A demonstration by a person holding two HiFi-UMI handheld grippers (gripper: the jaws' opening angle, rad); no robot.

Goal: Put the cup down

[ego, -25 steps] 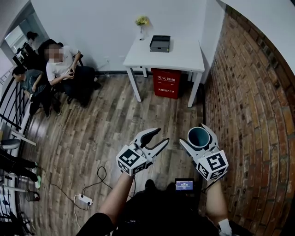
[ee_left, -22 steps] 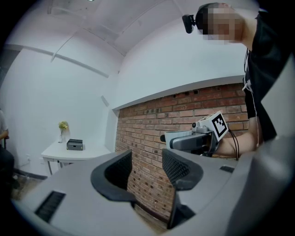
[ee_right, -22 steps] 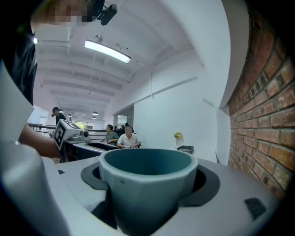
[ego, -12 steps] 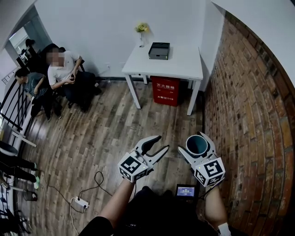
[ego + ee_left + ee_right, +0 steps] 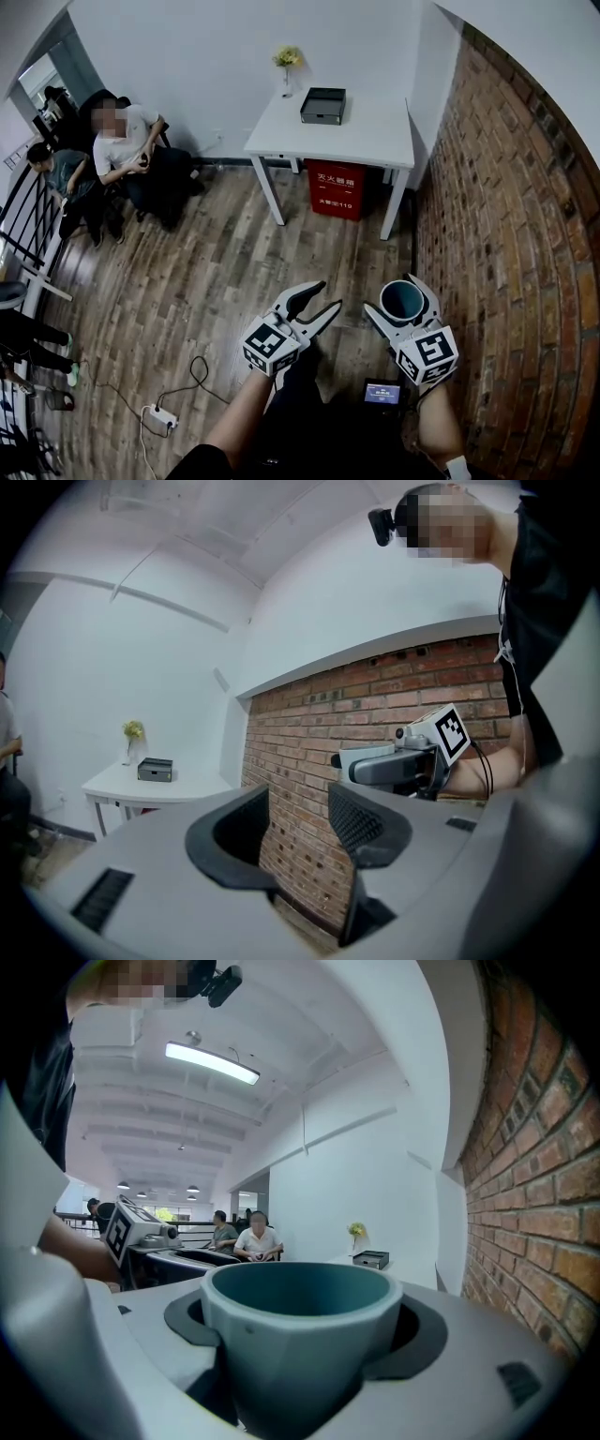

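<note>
Head view: your right gripper [image 5: 400,303] carries the teal cup [image 5: 404,298] upright over the wooden floor [image 5: 216,253], well apart from the white counter [image 5: 370,127].

Left gripper view: your left gripper [image 5: 298,822] has fingers [image 5: 367,819] moderately wide, just closed slightly, nothing between them.

Right gripper view: both fingers [image 5: 424,1333] clasp the cup's sides.

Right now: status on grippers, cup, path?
Right hand-held gripper shut on teal cup. Left hand-held gripper open, empty, jaws just eased closer. White table ahead, black box on it.
</note>
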